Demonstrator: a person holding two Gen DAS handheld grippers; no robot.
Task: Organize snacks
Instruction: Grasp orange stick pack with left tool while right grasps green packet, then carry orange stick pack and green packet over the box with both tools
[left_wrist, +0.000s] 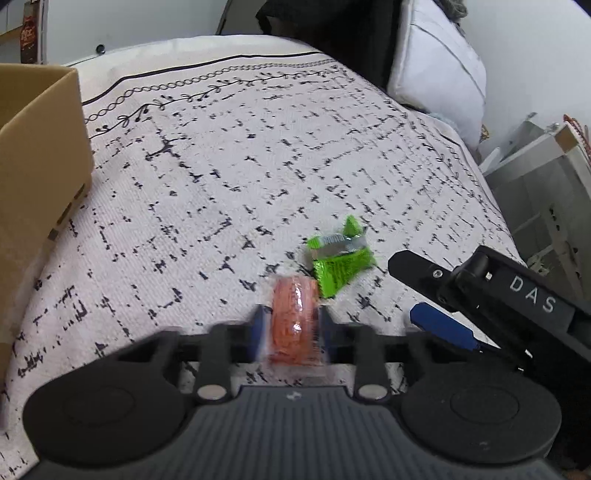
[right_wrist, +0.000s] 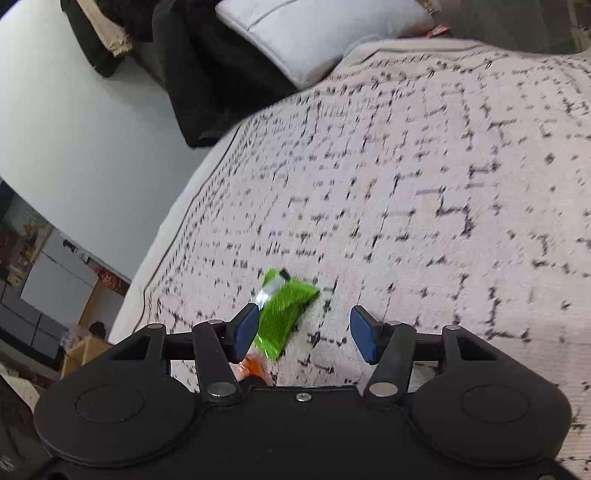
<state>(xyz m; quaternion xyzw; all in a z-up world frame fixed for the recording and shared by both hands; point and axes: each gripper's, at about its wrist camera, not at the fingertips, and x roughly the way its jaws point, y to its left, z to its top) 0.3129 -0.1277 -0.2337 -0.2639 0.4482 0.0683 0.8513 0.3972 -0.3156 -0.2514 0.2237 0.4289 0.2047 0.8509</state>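
Orange and crinkly, the snack packet (left_wrist: 294, 325) sat clamped between the blue pads of my left tool (left_wrist: 291, 325), low in the middle of the left wrist frame, with its far end poking out past the fingertips. I judged it light and soft, a thin film wrapper that would give under the pads and could slide if squeezed only at a sealed edge; a grip across the filled middle, as I had it, seemed the safest hold. Whatever was inside might crush, so a gentle squeeze suited it.

Just above and right of it, touching or nearly so, lay the green snack packet (left_wrist: 340, 264) on the patterned bedspread (left_wrist: 258, 166). It looked equally light, glossy and slippery, with a silvery band near its upper end. In the right wrist frame my right tool (right_wrist: 304, 330) stood with its jaws apart and empty; the green packet lay against the left pad, off centre in the gap.

At the left edge of the left wrist frame stood a cardboard box (left_wrist: 40, 147), well apart from both packets.
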